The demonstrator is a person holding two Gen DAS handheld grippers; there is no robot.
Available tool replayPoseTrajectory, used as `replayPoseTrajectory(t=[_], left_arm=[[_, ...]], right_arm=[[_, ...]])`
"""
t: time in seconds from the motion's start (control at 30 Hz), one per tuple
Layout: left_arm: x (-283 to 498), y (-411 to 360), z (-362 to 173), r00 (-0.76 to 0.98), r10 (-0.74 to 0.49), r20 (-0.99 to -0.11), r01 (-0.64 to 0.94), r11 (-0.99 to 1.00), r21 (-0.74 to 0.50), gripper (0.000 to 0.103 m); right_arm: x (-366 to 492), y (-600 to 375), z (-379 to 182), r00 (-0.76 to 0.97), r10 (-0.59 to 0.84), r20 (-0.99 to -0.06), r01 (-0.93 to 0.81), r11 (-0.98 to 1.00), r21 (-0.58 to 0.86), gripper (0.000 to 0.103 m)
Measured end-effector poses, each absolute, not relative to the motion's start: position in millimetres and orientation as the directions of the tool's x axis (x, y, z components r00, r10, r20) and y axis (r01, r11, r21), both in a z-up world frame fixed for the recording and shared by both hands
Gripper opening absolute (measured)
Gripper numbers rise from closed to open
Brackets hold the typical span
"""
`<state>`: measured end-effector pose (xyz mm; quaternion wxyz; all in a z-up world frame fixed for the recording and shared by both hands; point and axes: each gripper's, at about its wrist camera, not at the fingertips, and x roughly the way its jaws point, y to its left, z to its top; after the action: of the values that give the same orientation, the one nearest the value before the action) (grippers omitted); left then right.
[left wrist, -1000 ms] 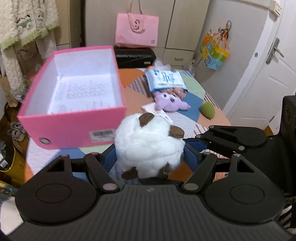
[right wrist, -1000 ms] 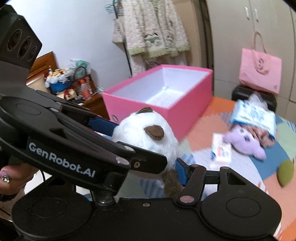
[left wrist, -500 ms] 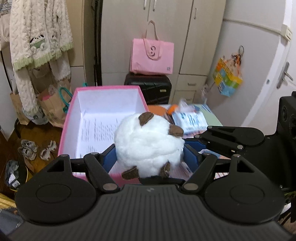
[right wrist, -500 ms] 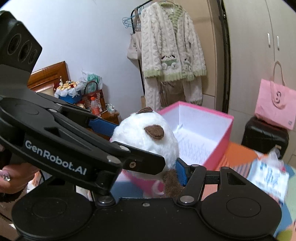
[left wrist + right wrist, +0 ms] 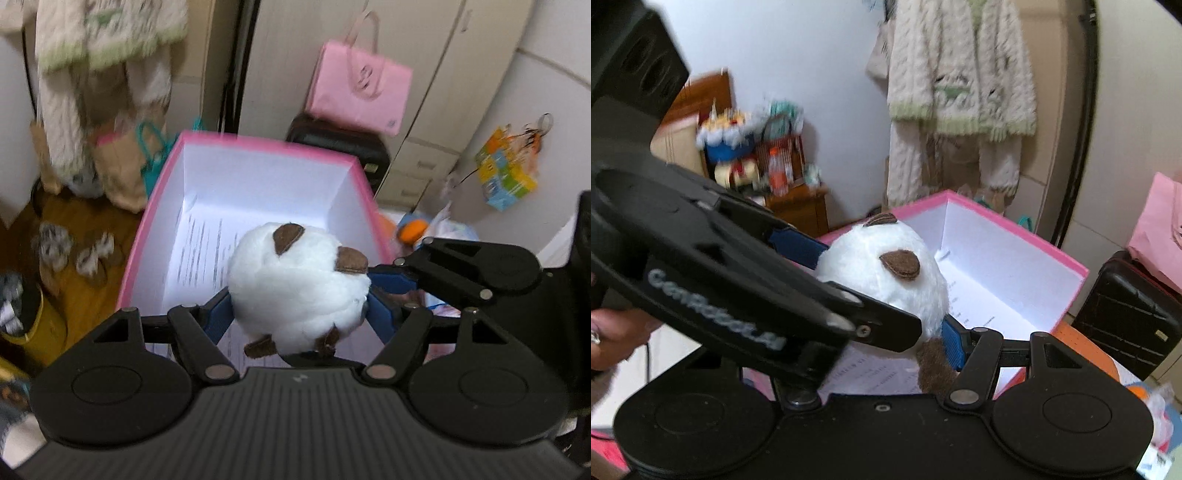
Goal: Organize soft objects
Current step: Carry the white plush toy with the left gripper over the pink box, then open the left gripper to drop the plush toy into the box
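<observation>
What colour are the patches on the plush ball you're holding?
Brown patches on a white plush ball; clearest in the left wrist view.

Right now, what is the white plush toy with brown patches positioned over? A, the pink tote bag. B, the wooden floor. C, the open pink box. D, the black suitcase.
C: the white plush toy, clamped by both the left gripper and the right gripper, hangs over the open pink box, whose white interior shows behind it.

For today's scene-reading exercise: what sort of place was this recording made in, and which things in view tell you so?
Most likely a lived-in room at home, perhaps a bedroom: a cream knitted cardigan with green trim hangs by tall beige wardrobe doors, a black hard-shell suitcase stands on the floor, and a pink tote bag sits on it.
</observation>
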<state>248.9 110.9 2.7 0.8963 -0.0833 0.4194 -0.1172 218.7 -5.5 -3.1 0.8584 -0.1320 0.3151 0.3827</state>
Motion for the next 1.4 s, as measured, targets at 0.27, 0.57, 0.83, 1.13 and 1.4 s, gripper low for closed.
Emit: replayPoseTrajectory(t=[0.27,0.57,0.83,1.13,1.4], left_arm=[[275,121,-33,0.521,-0.327,-0.788,0.090,0.939,-0.331,0.073],[290,120,-47,0.467,-0.317,-0.825,0.062,0.943,-0.328,0.073],[278,120,-38,0.513,-0.281,-0.811,0.065,0.955,-0.290,0.078],[242,121,-5,0.610,-0.254,-0.751,0.133,0.966,-0.220,0.083],[209,120,19,0.647,-0.259,-0.717,0.179,0.966,-0.187,0.083]], right_arm=[[231,17,-33,0.486,0.456,-0.746,-0.763,0.637,-0.107,0.067],[244,22,-41,0.429,0.409,-0.806,-0.778,0.620,-0.099,0.066],[235,21,-40,0.441,0.406,-0.800,-0.777,0.619,-0.114,0.073],[215,9,-23,0.496,0.413,-0.763,-0.743,0.657,-0.127,0.078],[192,3,-7,0.506,0.442,-0.741,-0.741,0.662,-0.111,0.078]])
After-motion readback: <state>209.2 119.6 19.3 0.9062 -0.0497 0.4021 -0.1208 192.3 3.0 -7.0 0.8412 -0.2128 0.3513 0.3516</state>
